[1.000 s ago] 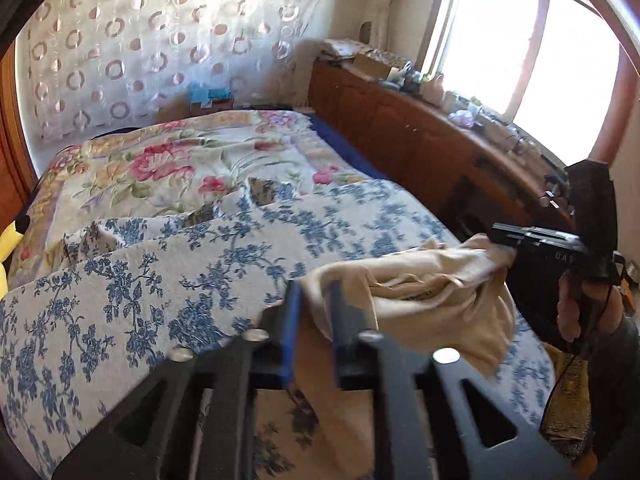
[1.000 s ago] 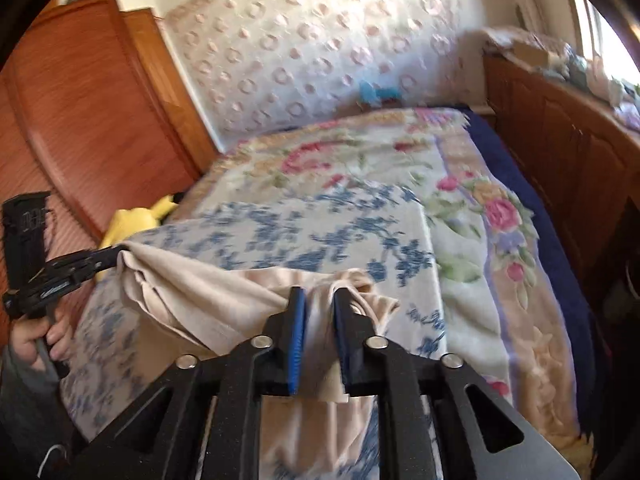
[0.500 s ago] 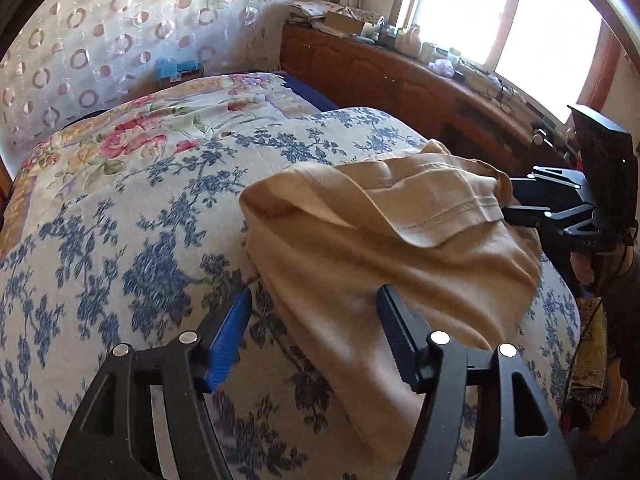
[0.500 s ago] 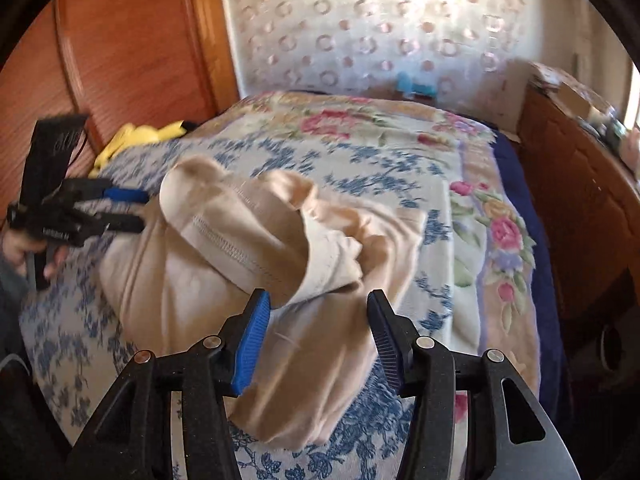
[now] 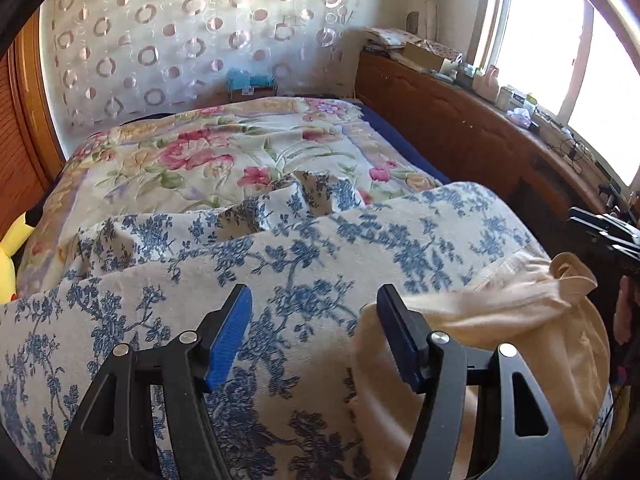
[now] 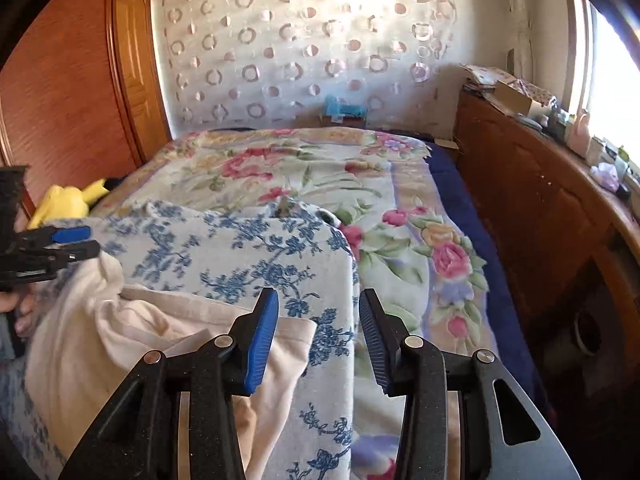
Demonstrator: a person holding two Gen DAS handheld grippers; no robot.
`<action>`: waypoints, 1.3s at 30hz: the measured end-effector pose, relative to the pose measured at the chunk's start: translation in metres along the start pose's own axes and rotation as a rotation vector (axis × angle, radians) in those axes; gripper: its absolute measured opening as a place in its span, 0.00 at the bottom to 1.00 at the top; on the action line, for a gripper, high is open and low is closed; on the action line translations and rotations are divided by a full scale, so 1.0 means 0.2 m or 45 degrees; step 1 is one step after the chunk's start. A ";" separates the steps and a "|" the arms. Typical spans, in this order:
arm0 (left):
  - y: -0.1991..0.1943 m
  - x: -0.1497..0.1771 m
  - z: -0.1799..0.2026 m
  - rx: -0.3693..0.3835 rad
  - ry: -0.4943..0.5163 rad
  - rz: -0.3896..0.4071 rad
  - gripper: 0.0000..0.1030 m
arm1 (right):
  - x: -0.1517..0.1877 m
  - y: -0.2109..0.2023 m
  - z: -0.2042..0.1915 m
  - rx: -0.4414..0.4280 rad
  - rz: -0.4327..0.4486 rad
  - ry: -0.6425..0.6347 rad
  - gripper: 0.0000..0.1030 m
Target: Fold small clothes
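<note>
- the cream garment [image 5: 500,320] lies rumpled on the blue-flowered cover [image 5: 280,264] at the near end of the bed.
- left claw [image 5: 314,334] gapes wide, holding nothing — cloth just beside its right pad.
- right claw [image 6: 316,336] is closing on nothing, the hem just left of its gap.
- best pinch two corners and pull flat before creasing.

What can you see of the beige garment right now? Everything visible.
The beige garment is soft cream knit-looking cloth, lying crumpled in a loose heap on the blue-flowered cover near the bed's front edge. One stitched hem edge and a small curled loop of fabric show at its far side. It is not folded flat. Neither gripper clamps it: the left gripper and right gripper both stand open beside it.
</note>
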State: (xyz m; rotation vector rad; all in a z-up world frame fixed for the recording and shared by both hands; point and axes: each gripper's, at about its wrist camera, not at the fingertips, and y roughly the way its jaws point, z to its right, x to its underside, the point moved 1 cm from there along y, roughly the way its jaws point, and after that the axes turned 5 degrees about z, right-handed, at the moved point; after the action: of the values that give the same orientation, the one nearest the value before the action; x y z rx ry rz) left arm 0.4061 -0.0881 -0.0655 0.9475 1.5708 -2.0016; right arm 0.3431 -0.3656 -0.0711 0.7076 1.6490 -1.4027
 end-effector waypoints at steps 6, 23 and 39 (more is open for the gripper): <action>-0.03 0.07 0.05 0.056 0.057 -0.026 0.64 | 0.09 -0.09 -0.07 -0.181 -0.019 -0.058 0.45; -0.10 0.19 0.13 0.164 0.088 -0.097 0.64 | 0.03 0.07 0.01 -0.021 -0.118 0.052 0.12; -0.13 0.21 0.15 0.398 -0.026 -0.129 0.14 | 0.19 0.01 -0.11 -0.241 -0.308 0.156 0.53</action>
State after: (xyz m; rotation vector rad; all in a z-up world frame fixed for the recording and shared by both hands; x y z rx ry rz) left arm 0.3521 -0.1068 -0.0757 0.9725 1.3421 -2.3682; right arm 0.3213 -0.3480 -0.1054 0.5067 1.9873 -1.3662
